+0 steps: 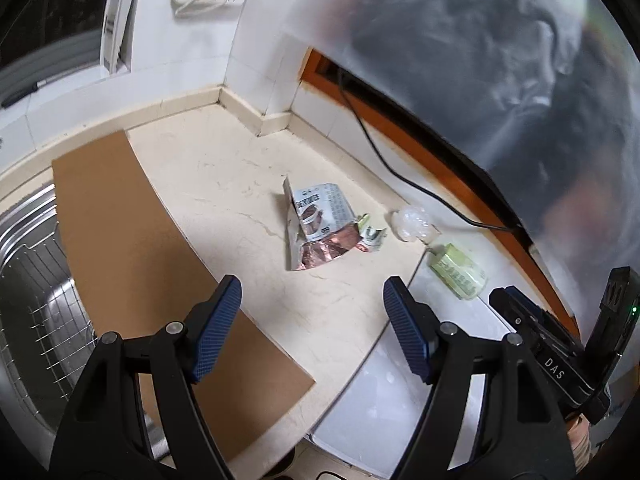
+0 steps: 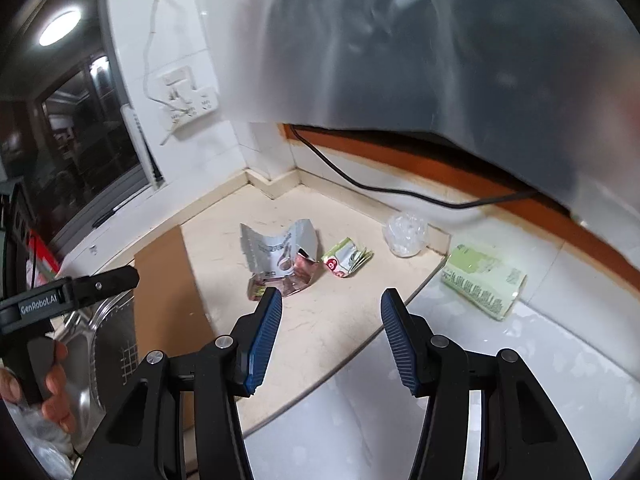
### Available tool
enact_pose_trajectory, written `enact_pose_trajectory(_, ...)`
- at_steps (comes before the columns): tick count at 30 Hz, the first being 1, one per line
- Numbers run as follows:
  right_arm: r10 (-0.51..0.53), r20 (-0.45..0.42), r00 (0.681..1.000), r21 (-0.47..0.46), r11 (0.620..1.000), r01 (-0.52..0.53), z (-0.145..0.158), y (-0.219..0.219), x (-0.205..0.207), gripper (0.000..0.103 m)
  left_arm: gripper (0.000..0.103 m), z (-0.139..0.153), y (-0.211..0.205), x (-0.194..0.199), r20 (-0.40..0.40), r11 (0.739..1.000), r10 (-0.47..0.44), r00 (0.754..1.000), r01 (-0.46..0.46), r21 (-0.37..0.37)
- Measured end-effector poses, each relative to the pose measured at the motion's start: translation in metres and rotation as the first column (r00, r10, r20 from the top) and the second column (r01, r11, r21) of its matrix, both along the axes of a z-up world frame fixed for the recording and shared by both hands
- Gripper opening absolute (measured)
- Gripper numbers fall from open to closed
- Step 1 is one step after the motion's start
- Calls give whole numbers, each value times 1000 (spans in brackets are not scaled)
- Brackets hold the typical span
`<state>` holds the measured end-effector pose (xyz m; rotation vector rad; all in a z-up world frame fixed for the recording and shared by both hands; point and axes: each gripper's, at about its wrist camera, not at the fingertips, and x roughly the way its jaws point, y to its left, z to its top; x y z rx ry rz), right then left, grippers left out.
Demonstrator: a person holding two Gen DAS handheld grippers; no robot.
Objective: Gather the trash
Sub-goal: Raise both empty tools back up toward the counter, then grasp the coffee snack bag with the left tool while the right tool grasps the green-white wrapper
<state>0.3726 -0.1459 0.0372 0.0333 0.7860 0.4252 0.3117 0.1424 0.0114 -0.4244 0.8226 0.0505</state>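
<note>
Now I hover both claws released and empty, left gripper (image 1: 312, 296) and right gripper (image 2: 331, 309), above the torn foil wrapper (image 1: 316, 228) mid-counter; the green packet (image 2: 482, 280) lies far right, presumably awaiting the translucent bag (image 2: 400, 60) overhead.

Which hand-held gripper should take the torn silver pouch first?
Left, probably. The left hand-held gripper is open with the torn silver pouch centred ahead; the right hand-held gripper has it off to one side.
</note>
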Motion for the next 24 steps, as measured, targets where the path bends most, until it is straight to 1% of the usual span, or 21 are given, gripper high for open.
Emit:
enact_pose_trajectory(4,-26,-42,999,1,1000,27,-25,11,23,52,71,-19,12,21,-13,999,8,1000,-9,-37)
enact_pose_trajectory(8,-42,-63,997,-9,999,42,-47,25,43,52,71,-41,27,43,-26,994,20,999,-23,-109)
enact_pose_trajectory(13,-67,-96,993,-7,998,67,-72,34,63,52,71,-71,36,67,-59,987,25,998,-34,-157)
enact_pose_trajectory(19,-96,-147,985,7,995,98,-102,41,87,52,71,-103,35,94,-101,982,19,995,-38,-187)
enact_pose_trajectory(24,-104,-171,980,27,994,110,-121,49,101,52,71,-120,28,113,-123,979,12,992,-37,-203)
